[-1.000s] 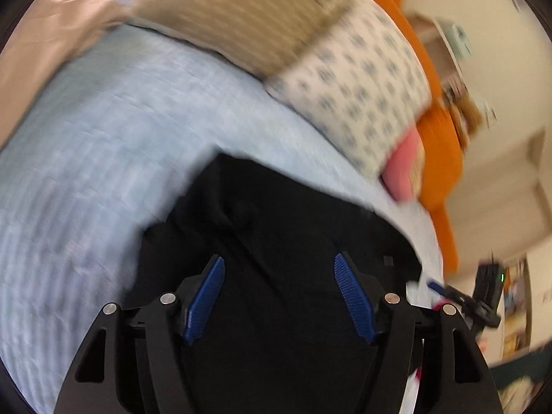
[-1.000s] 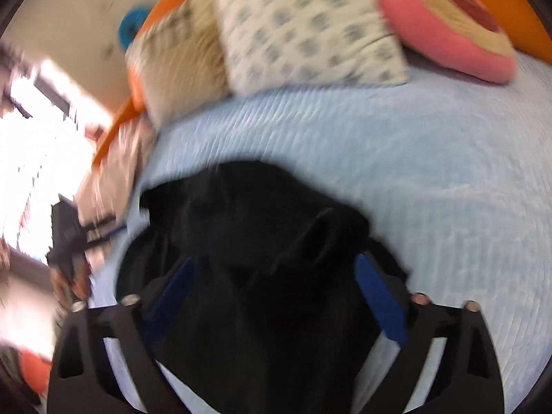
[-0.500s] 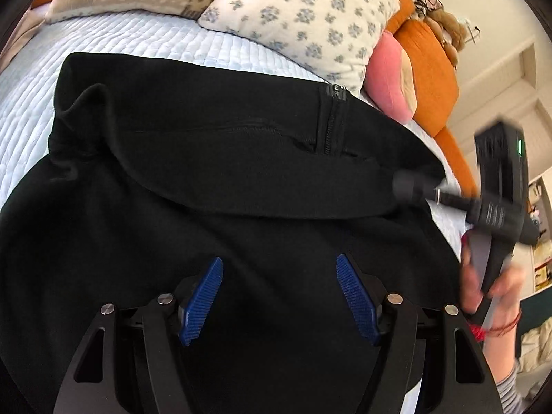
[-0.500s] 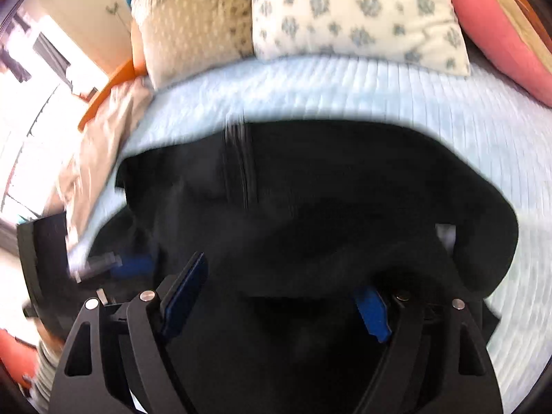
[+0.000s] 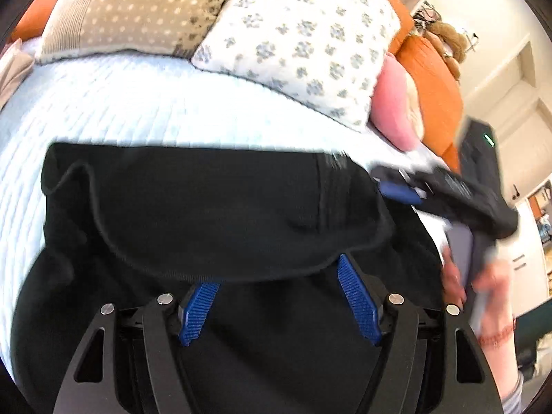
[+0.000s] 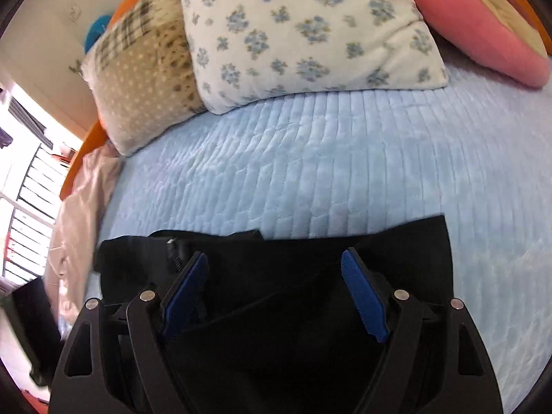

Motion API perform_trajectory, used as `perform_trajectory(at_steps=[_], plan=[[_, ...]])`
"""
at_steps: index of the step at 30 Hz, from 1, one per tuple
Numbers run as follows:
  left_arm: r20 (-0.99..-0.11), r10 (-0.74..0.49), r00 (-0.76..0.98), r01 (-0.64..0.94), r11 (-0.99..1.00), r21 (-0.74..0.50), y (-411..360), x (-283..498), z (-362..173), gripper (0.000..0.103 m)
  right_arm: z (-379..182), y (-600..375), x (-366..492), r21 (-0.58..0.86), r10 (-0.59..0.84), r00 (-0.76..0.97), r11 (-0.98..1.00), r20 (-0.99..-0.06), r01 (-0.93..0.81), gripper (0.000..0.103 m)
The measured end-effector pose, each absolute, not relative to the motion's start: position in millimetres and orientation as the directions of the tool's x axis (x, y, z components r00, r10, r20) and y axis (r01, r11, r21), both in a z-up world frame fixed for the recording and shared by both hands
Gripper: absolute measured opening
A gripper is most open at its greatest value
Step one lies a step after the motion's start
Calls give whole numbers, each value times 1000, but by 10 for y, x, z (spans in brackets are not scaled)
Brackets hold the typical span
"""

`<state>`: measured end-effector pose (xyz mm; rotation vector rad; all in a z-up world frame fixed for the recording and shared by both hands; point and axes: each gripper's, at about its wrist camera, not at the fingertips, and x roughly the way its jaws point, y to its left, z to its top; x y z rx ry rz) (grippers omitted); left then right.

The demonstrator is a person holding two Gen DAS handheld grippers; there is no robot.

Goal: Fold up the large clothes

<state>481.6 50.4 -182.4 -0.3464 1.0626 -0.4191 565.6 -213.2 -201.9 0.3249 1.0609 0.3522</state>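
A large black garment (image 5: 207,207) with a zip (image 5: 331,186) lies spread on a light blue quilted bedspread (image 5: 120,103). My left gripper (image 5: 276,272) stands open low over it, and a folded edge of the cloth drapes over its fingertips. Nothing is pinched between the blue pads (image 5: 358,303). At the garment's right side a hand holds my right gripper (image 5: 400,189). In the right wrist view the right gripper (image 6: 274,253) is open over the garment (image 6: 293,310), near its straight far edge. The zip (image 6: 174,255) sits by the left finger.
A floral pillow (image 6: 303,34), a beige dotted pillow (image 6: 138,79) and a pink cushion (image 6: 483,27) line the head of the bed against an orange frame (image 5: 434,86). A pale pink cloth (image 6: 79,214) hangs at the bed's left edge. Bare bedspread (image 6: 345,158) stretches beyond the garment.
The garment, bunched and blurred a second ago, now lies spread out with a straight far edge. Both grippers have drawn back and sunk. A fold now covers the left fingertips.
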Motion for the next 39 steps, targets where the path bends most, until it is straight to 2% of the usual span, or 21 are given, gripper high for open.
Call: perform_trajectory(at_steps=[5, 8, 11, 16, 20, 22, 25, 28, 32, 37, 38, 39], plan=[[-749, -455, 483, 132, 883, -451, 465, 5179, -1689, 72, -1809, -2063, 5322, 426, 482, 463, 876, -744, -227, 80], [-772, -413, 483, 81, 899, -430, 464, 5386, -1764, 72, -1624, -1952, 5097, 449, 548, 448, 836, -706, -316, 80], [-800, -381, 463, 29, 909, -416, 456, 5508, -1904, 72, -1585, -1774, 4986, 442, 571, 404, 816, -714, -372, 79], [-783, -408, 470, 37, 895, -444, 491, 5307, -1898, 74, -1921, -1607, 5136, 336, 440, 370, 888, -818, -314, 78], [-844, -302, 444, 74, 951, -301, 356, 5237, -1967, 78, -2256, -1633, 5302, 263, 335, 387, 937, -859, -228, 78], [-864, -280, 419, 60, 958, -281, 349, 5267, -2067, 78, -2382, -1559, 5326, 195, 269, 397, 956, -877, -217, 80], [-861, -285, 420, 32, 953, -300, 379, 5256, -2052, 76, -2267, -1506, 5251, 159, 248, 413, 958, -876, -237, 79], [-829, -337, 447, 76, 937, -340, 450, 5038, -1779, 77, -1974, -1664, 5055, 156, 261, 449, 954, -854, -258, 79], [-787, -305, 536, 141, 952, -273, 684, 4532, -1339, 82, -1665, -2034, 4691, 38, 162, 529, 971, -833, -237, 79], [-820, -214, 530, 86, 976, -199, 1060, 4202, -1388, 82, -1821, -2414, 4435, -141, -32, 504, 974, -863, -179, 79], [-836, -176, 520, 61, 984, -169, 1129, 4161, -1478, 82, -1887, -2430, 4425, -142, -37, 485, 973, -874, -183, 75], [-849, -161, 503, 45, 986, -160, 1179, 4148, -1562, 82, -1982, -2438, 4419, -156, -56, 459, 970, -887, -184, 58]])
